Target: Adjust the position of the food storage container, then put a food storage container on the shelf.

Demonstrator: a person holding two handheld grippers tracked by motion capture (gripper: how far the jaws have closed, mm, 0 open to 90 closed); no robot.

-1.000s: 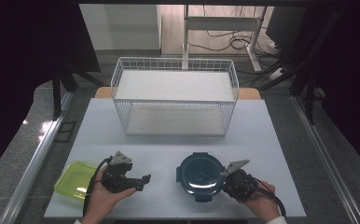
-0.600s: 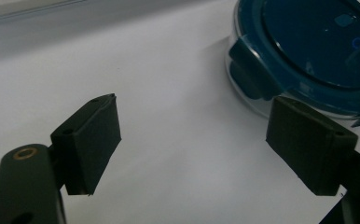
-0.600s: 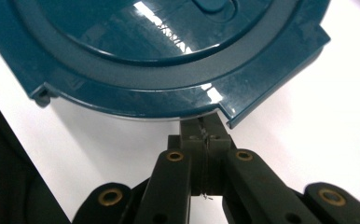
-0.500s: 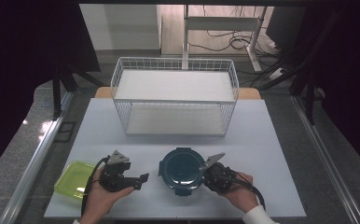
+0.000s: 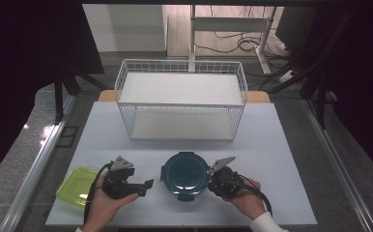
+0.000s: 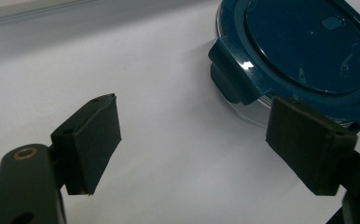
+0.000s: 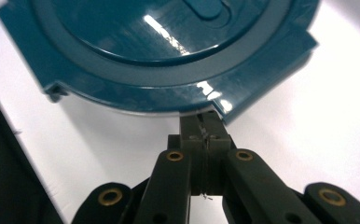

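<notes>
The round teal-lidded container (image 5: 185, 173) is nudged across the bench (image 5: 281, 145) by the clenched, empty right gripper (image 7: 201, 122), while the left gripper (image 6: 192, 140) is held released beside it, likely to receive it

A round clear container (image 5: 185, 174) with a dark teal clip-on lid sits flat and closed, lid up, well in front of the white wire basket (image 5: 182, 99).

The round container's teal lid (image 7: 136, 56) is glossy, smooth plastic (light glints off it); its base looks clear. The counter (image 5: 281, 159) is matt white; the basket (image 5: 182, 99) is white-coated wire.
</notes>
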